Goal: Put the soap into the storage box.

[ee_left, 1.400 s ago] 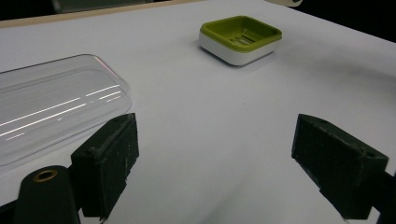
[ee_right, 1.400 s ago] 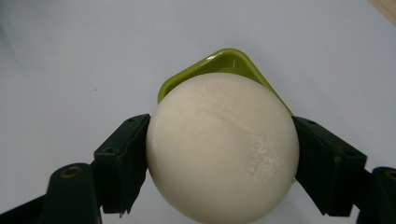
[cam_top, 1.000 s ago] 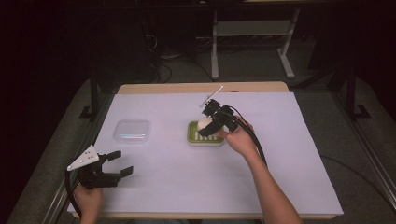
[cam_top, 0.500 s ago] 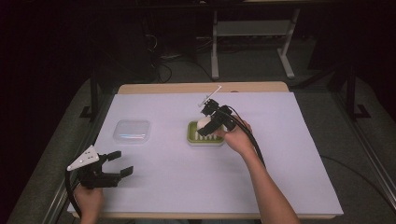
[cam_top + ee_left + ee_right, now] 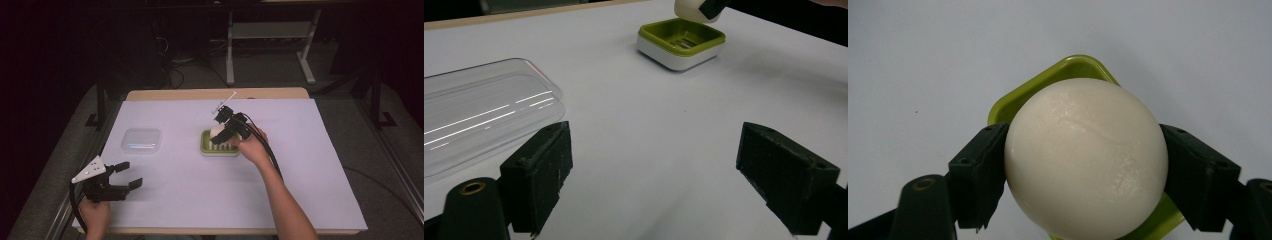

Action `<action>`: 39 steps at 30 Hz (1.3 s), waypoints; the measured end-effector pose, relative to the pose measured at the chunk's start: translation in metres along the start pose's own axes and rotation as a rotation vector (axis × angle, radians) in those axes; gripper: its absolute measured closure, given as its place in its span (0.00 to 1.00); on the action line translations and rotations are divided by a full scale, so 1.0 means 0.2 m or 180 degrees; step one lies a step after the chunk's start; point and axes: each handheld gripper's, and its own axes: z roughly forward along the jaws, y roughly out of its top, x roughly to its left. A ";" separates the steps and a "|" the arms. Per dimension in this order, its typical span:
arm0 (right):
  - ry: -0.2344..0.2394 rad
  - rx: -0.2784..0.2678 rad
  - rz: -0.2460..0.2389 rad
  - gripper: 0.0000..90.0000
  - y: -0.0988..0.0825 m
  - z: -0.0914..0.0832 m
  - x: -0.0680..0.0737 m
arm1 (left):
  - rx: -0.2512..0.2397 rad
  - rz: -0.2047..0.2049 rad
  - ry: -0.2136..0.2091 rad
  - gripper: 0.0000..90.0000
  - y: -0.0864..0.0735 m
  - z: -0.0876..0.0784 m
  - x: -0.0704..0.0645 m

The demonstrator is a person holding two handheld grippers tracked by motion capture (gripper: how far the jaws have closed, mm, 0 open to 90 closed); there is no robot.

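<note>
A round cream-white soap bar (image 5: 1087,157) is clamped between the jaws of my right gripper (image 5: 222,134), held just above a green soap dish (image 5: 218,145) with a white base near the table's middle. The dish (image 5: 1068,75) lies directly under the soap (image 5: 218,132). My left gripper (image 5: 129,176) stands open near the front left edge with nothing between its jaws. From the left gripper view the dish (image 5: 681,42) sits far ahead, with the soap (image 5: 689,9) hanging over its far side.
A clear plastic lid (image 5: 141,140) lies flat left of the dish, close to the left gripper (image 5: 659,180). White paper (image 5: 320,165) covers the tabletop. A wooden table edge (image 5: 190,94) runs along the back. Dark floor and a desk frame lie beyond.
The right gripper with the soap has shifted only slightly over the dish. The left gripper has not moved.
</note>
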 end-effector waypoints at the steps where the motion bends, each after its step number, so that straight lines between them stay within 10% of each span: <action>1: 0.0008 -0.0005 0.0007 0.26 0.00 0.00 0.00 | 0.0000 0.0000 0.0000 0.16 0.00 0.00 0.00; 39: 0.0034 0.0101 0.0179 0.26 -0.01 0.10 -0.05 | -0.0011 -0.0006 0.0000 0.16 0.00 0.00 0.00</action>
